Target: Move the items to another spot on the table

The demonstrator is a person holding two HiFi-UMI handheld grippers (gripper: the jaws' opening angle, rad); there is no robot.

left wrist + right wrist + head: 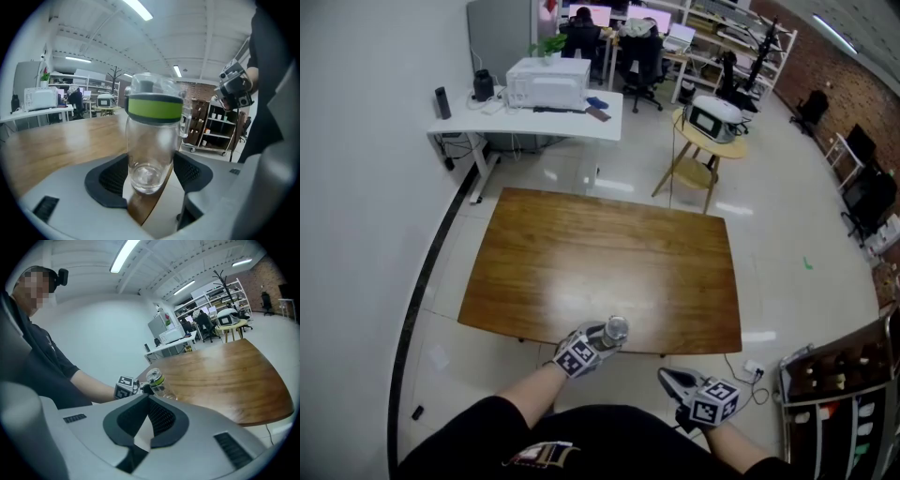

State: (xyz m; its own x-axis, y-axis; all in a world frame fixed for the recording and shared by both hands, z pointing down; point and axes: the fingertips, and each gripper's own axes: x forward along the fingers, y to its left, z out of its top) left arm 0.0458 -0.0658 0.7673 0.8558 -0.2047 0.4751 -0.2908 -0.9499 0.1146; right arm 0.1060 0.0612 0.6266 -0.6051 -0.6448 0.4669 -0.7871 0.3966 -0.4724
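Pale office flooring surrounds the brown wooden surface (600, 253), with a white desk (534, 117) beyond its far edge and a shelf cart (839, 394) off its near right corner. The left gripper (605, 336) sits at the middle of the surface's near edge, its jaws spread wide and closed on a clear bottle (616, 328) with a green band under its lid, pads pressing both sides of the glass. Whether the bottle's base rests on the wood cannot be told. The right gripper (668, 378) hangs off the surface, just beyond that near edge, its jaws brought together with nothing between them.
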